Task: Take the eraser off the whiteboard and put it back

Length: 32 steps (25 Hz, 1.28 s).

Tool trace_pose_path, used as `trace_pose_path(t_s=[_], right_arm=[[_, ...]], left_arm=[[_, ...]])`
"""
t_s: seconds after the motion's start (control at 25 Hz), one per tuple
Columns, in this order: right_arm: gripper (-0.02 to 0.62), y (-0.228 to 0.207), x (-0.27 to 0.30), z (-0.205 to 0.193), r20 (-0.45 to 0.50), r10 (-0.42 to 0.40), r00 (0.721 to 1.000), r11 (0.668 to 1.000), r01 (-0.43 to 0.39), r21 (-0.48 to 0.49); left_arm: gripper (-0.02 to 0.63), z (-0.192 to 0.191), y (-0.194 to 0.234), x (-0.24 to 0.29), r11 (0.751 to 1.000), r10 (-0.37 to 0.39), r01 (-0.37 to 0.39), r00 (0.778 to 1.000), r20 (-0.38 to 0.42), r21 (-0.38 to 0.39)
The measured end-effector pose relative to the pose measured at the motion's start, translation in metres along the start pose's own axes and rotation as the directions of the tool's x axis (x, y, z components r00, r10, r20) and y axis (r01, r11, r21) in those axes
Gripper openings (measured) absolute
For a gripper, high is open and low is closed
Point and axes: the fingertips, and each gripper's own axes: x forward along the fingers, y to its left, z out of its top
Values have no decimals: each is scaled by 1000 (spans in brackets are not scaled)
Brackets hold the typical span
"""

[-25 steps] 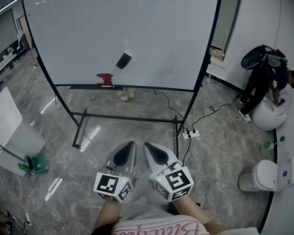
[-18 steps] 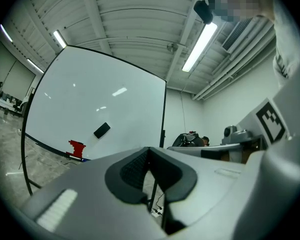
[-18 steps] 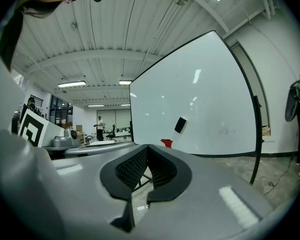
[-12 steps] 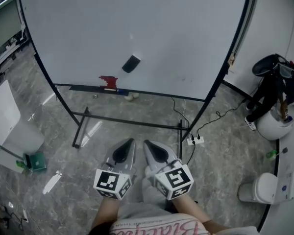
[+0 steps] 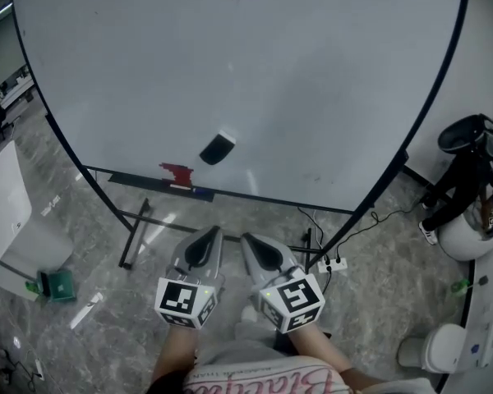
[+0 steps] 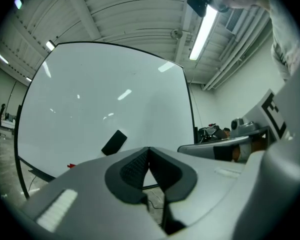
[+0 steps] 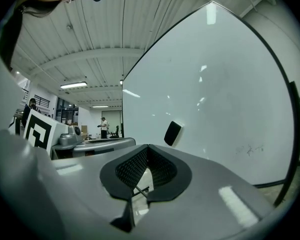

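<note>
- Head view: whiteboard filled most of the frame. It was a glossy white panel in a thin black frame on a black metal stand. A faint scribble near its top edge was too faint to read.
- Floor was polished grey stone-look tile with glare streaks.
- Left gripper had a smooth grey shell and ribbed black pads. Its jaws were clenched together on nothing, as the left gripper view showed. It was held low, well short of the board.
- Right gripper had the same build. Its jaws were pressed closed with nothing between them. It sat just beside the left one.
- Marker cubes carried black-and-white square codes, no words.
- Eraser was a dark rounded block, tilted, stuck on the board's lower middle, above the tray.
- Red item sat on the tray below-left of the eraser; I couldn't tell what it was.
- White power strip lay on the floor by the stand's right leg.
</note>
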Motion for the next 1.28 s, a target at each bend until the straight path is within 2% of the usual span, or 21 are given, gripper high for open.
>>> trace_pose_path(t_s=[0.12, 0.2, 0.24, 0.4, 0.56, 0.76, 0.92, 1.28], right_arm=[[2, -20, 19, 11, 11, 11, 1000, 1000, -11, -18], [2, -32, 30, 13, 9, 16, 1000, 1000, -16, -24], [2, -37, 34, 13, 6, 19, 1000, 1000, -19, -24], [2, -53, 48, 9, -8, 22, 1000, 1000, -22, -21], [2, -64, 58, 10, -9, 20, 1000, 1000, -20, -22], [2, -78, 71, 15, 0, 2, 1000, 1000, -2, -12], [2, -88, 79, 16, 0, -12, 1000, 1000, 12, -12], [2, -93, 93, 17, -1, -36, 999, 999, 36, -1]], left_arm=[[0, 5, 16, 29, 998, 17, -17, 1000, 5, 54], [106, 4, 24, 48, 995, 29, -29, 1000, 0, 99], [132, 3, 28, 57, 991, 38, -37, 999, -6, 128], [207, -6, 50, 92, 966, 111, -97, 993, -46, 238], [252, -15, 80, 125, 940, 184, -151, 979, -85, 306], [256, -32, 111, 157, 903, 248, -181, 960, -128, 389], [258, -30, 117, 174, 871, 255, -168, 958, -131, 462], [238, -27, 115, 182, 857, 214, -115, 966, -145, 502]])
